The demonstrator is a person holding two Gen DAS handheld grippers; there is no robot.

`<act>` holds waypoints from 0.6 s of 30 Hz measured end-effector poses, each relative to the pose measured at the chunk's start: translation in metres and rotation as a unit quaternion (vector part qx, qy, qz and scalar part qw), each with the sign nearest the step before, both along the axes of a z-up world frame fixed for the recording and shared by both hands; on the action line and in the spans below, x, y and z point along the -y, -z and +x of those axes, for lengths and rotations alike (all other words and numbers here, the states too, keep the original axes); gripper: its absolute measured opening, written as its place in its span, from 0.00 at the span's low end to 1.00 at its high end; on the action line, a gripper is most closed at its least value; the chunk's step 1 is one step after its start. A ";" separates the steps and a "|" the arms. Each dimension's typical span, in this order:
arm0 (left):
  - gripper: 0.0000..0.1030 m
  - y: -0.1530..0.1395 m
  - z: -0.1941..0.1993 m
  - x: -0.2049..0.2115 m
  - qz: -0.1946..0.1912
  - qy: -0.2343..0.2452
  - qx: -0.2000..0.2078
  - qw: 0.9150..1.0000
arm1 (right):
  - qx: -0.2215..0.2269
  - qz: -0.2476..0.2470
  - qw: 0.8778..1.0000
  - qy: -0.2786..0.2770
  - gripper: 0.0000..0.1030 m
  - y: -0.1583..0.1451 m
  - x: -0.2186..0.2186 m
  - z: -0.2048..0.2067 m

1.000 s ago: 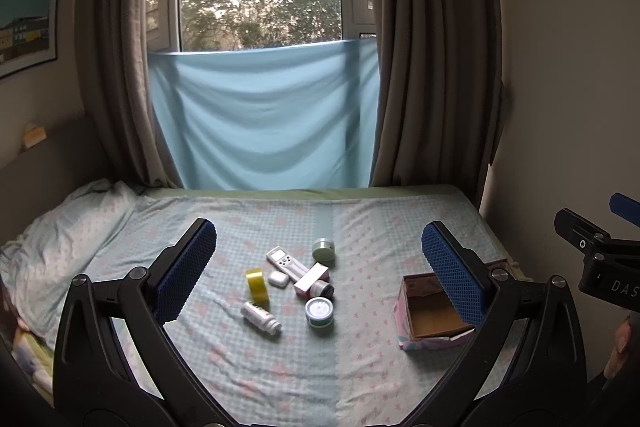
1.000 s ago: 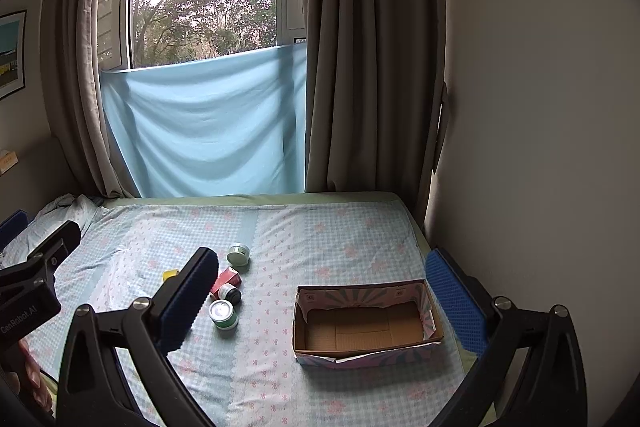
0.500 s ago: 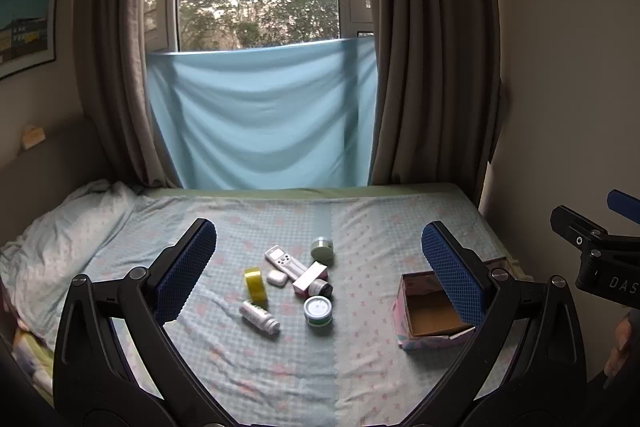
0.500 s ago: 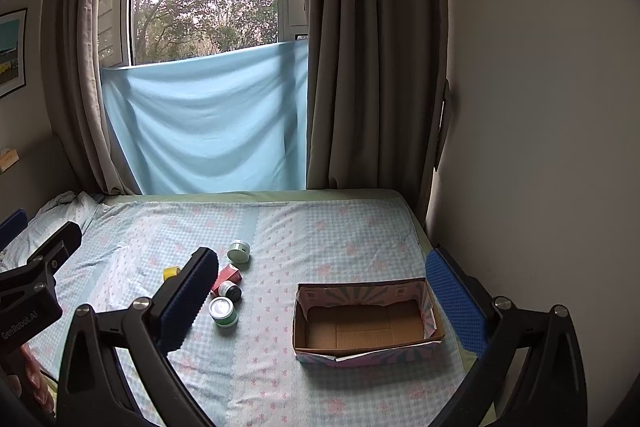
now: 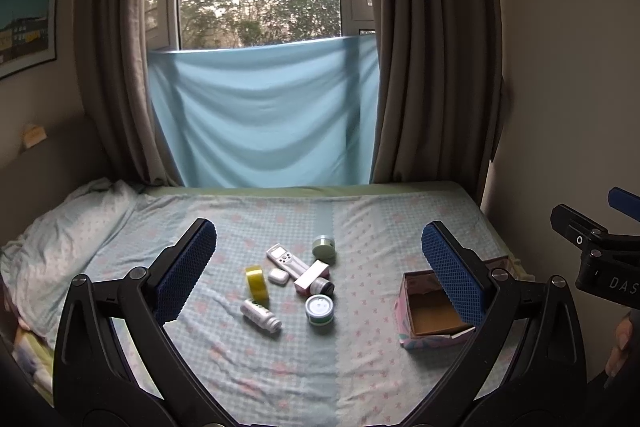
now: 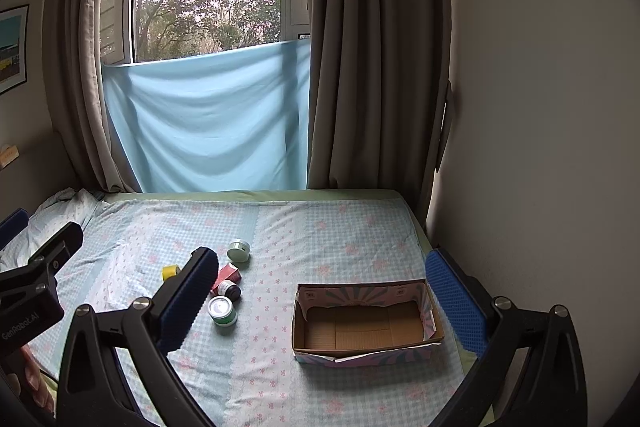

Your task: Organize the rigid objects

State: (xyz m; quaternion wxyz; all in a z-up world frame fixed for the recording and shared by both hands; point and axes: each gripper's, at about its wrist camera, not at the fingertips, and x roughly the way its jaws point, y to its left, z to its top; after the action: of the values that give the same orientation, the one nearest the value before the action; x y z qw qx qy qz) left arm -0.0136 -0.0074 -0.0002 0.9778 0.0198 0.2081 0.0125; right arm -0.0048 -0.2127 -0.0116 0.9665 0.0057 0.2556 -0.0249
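A cluster of small objects lies mid-bed: a yellow tape roll [image 5: 257,281], a white remote [image 5: 285,259], a small white case [image 5: 278,275], a white bottle [image 5: 261,315] on its side, a pink box [image 5: 312,275], a green jar [image 5: 324,247] and a white-lidded jar [image 5: 319,309]. An open cardboard box [image 6: 366,323] stands to their right; it also shows in the left wrist view [image 5: 434,311]. My left gripper [image 5: 318,275] is open and empty, held above the cluster. My right gripper [image 6: 320,301] is open and empty above the box.
The bed [image 5: 360,367] has a blue checked sheet, a pillow [image 5: 56,239] at left and a wall [image 6: 540,147] at right. Curtains [image 5: 432,67] and a blue cloth [image 5: 264,115] hang at the far window.
Both views have shifted only slightly. The objects and box lie where they were, and both grippers stay open.
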 end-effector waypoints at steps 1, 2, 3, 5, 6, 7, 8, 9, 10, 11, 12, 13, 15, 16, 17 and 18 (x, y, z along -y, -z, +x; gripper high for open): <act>0.99 0.000 0.000 0.000 -0.001 0.000 0.000 1.000 | 0.000 0.000 1.000 0.000 1.00 0.000 0.000 0.000; 0.99 0.000 0.000 0.000 -0.002 0.000 0.000 1.000 | 0.000 0.000 1.000 0.000 1.00 0.000 0.000 0.000; 0.99 0.001 0.001 -0.001 -0.002 0.000 0.000 1.000 | 0.000 -0.001 1.000 0.000 1.00 -0.001 -0.001 0.001; 0.99 0.001 0.001 0.000 -0.002 0.000 0.000 1.000 | 0.000 0.000 1.000 0.000 1.00 0.000 -0.001 0.002; 0.99 0.001 0.001 -0.001 -0.002 0.000 0.000 1.000 | 0.000 0.000 1.000 0.000 1.00 0.000 -0.002 0.001; 0.99 0.001 0.001 0.000 -0.002 0.000 0.000 1.000 | 0.000 0.000 1.000 0.000 1.00 0.000 -0.002 0.002; 0.99 0.001 0.001 0.000 -0.002 0.001 0.000 1.000 | 0.000 -0.001 1.000 0.000 1.00 -0.001 -0.003 0.002; 0.99 0.001 0.001 -0.001 -0.003 0.002 -0.001 1.000 | 0.000 0.000 1.000 -0.001 1.00 0.000 -0.003 0.002; 0.99 0.001 0.002 -0.002 -0.004 0.003 -0.001 1.000 | 0.000 -0.001 1.000 -0.001 1.00 0.000 -0.003 0.002; 0.99 0.001 0.002 -0.002 -0.004 0.003 -0.002 1.000 | 0.000 0.000 1.000 -0.001 1.00 -0.001 -0.004 0.002; 0.99 0.001 0.003 -0.004 -0.006 0.004 -0.003 1.000 | 0.000 0.000 1.000 -0.001 1.00 -0.001 -0.004 0.003; 0.99 0.001 0.005 -0.006 -0.007 0.005 -0.005 1.000 | 0.000 0.000 1.000 -0.001 1.00 0.000 -0.004 0.003; 0.99 0.002 0.009 -0.012 -0.014 0.006 -0.011 1.000 | -0.001 0.000 1.000 0.000 1.00 -0.001 -0.007 0.006; 0.99 0.003 0.012 -0.015 -0.017 0.007 -0.017 1.000 | -0.002 0.000 1.000 0.000 1.00 -0.001 -0.009 0.008; 0.99 0.004 0.016 -0.019 -0.019 0.006 -0.024 1.000 | -0.004 0.001 1.000 -0.002 1.00 -0.001 -0.010 0.011; 0.99 0.006 0.020 -0.023 -0.021 0.005 -0.032 0.999 | -0.006 0.002 1.000 -0.003 1.00 -0.001 -0.012 0.014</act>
State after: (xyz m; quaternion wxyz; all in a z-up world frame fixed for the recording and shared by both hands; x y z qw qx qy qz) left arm 0.0066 0.0158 -0.0066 0.9709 0.0008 0.2395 0.0028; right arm 0.0091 -0.2005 -0.0103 0.9649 0.0069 0.2617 -0.0214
